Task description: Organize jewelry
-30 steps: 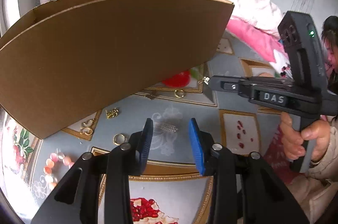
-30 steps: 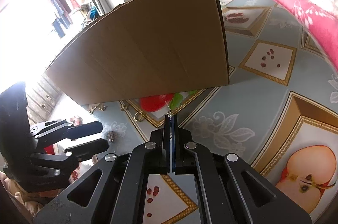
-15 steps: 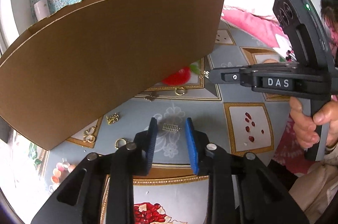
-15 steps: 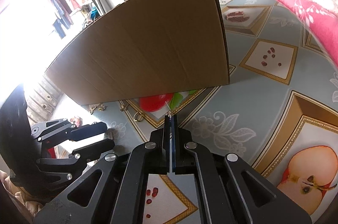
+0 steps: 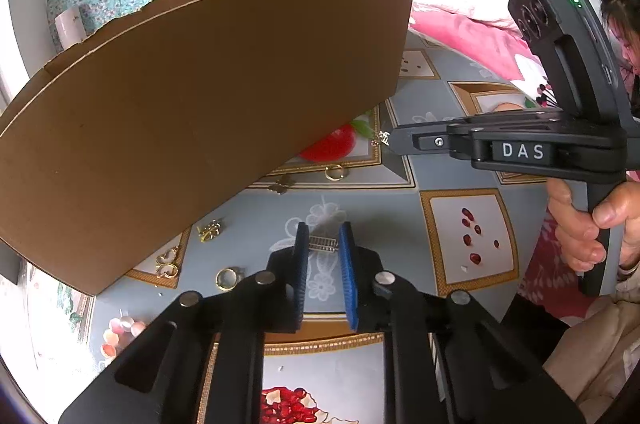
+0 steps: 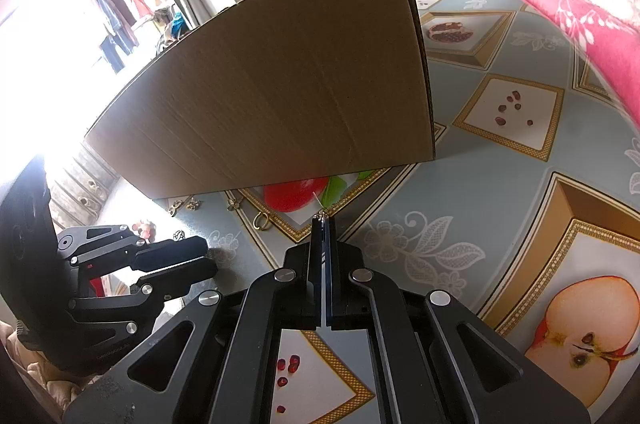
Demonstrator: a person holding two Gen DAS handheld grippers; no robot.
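Silver ladder-shaped brooch (image 5: 323, 244) lies flat between the left gripper (image 5: 324, 248)'s ribbed blue pads – jaws just closing, not yet pressing; right gripper (image 6: 323, 224) – clamped on a tiny silver trinket (image 6: 322, 215).

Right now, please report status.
Left hand-held gripper closing around silver bar clasp. Right hand-held gripper shut on small silver piece. Cardboard box close behind.

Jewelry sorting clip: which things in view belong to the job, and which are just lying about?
Job:
- silver bar clip between the left claw pads
- small silver piece pinched in the right claw
- gold rings
- gold charms
- cardboard box

Lying about:
- pink blanket
- white cup
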